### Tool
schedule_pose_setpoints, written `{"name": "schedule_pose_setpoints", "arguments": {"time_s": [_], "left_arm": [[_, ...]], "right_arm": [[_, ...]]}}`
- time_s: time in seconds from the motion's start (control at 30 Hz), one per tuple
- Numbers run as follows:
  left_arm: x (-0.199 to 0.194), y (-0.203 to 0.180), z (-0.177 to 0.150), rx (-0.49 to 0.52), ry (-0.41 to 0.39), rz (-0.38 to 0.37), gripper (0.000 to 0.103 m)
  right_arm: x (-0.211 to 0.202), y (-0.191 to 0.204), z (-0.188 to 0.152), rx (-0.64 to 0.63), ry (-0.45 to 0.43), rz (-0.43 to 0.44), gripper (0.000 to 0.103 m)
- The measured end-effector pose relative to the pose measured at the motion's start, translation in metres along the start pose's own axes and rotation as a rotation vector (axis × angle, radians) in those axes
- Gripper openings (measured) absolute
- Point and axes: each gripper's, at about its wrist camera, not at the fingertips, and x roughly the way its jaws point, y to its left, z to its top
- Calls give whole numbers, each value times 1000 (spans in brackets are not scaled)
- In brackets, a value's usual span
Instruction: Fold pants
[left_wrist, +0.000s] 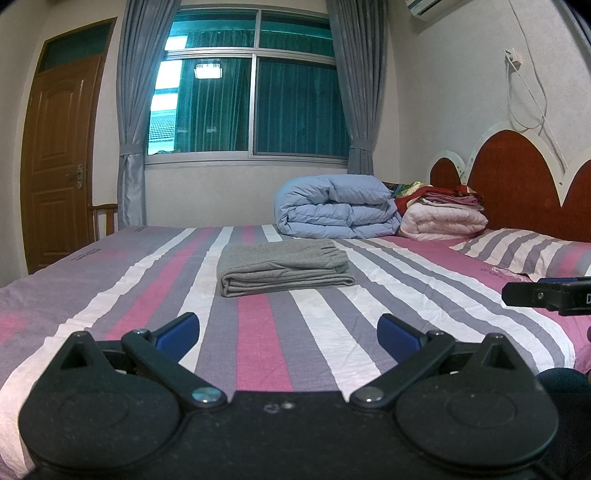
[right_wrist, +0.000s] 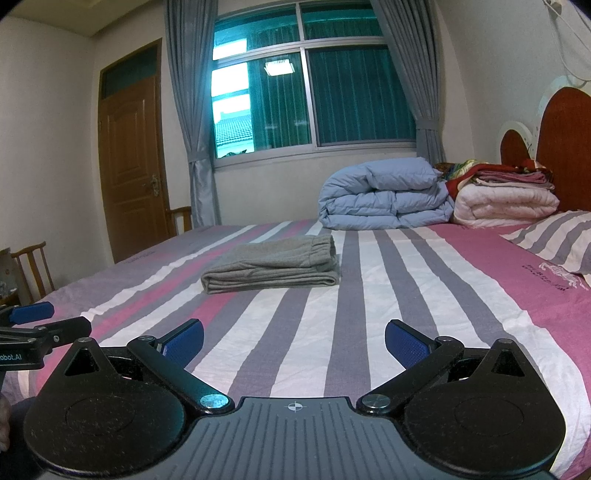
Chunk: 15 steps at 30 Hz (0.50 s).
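The grey pants (left_wrist: 282, 266) lie folded into a compact stack in the middle of the striped bed (left_wrist: 406, 295); they also show in the right wrist view (right_wrist: 273, 265). My left gripper (left_wrist: 288, 334) is open and empty, held back from the pants near the bed's front edge. My right gripper (right_wrist: 294, 341) is open and empty, also well short of the pants. The right gripper's side shows at the right edge of the left wrist view (left_wrist: 546, 293). The left gripper's side shows at the left edge of the right wrist view (right_wrist: 29, 325).
A folded blue duvet (left_wrist: 338, 206) and a pile of pink and red bedding (left_wrist: 443, 216) sit at the far side by the headboard (left_wrist: 517, 177). A striped pillow (left_wrist: 524, 253) lies on the right. A wooden chair (right_wrist: 31, 269) stands left of the bed.
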Motion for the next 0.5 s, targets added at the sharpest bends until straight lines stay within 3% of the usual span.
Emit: {"name": "schedule_pose_setpoints", "arguments": {"time_s": [0.5], "left_arm": [[-1,-1,2,2,-2,-9,97]], "right_arm": [[-1,0,0,-1,0,0,103]]}}
